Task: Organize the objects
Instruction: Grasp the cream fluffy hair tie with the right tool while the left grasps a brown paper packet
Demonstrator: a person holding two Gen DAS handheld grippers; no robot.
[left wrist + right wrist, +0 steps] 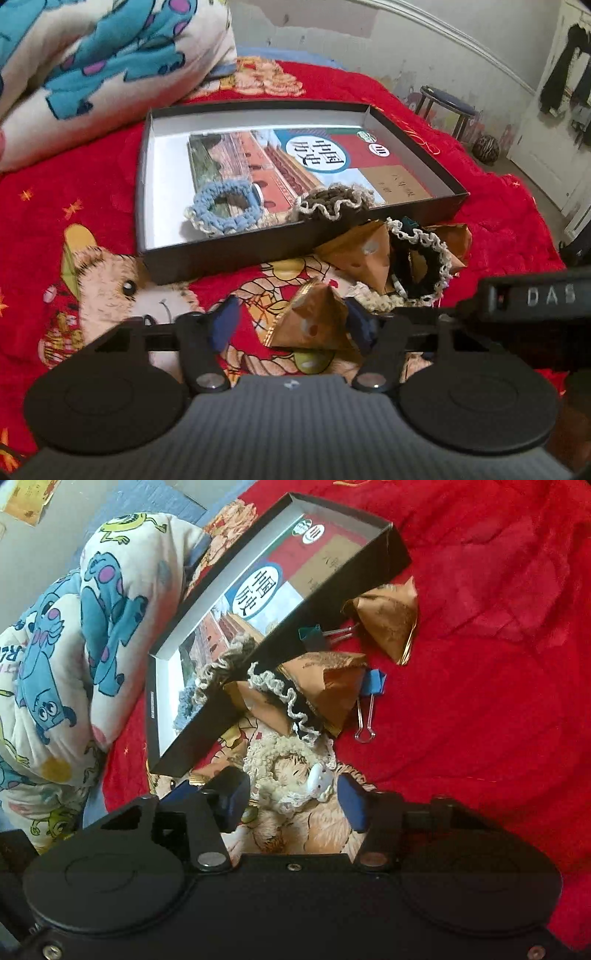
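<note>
A shallow black box [236,254] [332,594] lies on the red blanket, holding a history book [295,162], a blue scrunchie [225,206] and a grey-brown scrunchie [332,205]. In front of it lie brown paper pouches [314,321] [391,620], a black scrunchie with white trim [421,258] [291,701] and a cream scrunchie [284,764]. My left gripper [291,325] is open, its fingers on either side of the nearest pouch. My right gripper [291,797] is open around the cream scrunchie.
A folded cartoon-print quilt [92,74] [74,646] lies beside the box. A green binder clip [314,633] and a blue binder clip [373,686] lie by the pouches. A stool [447,103] and a door [554,110] stand beyond the bed.
</note>
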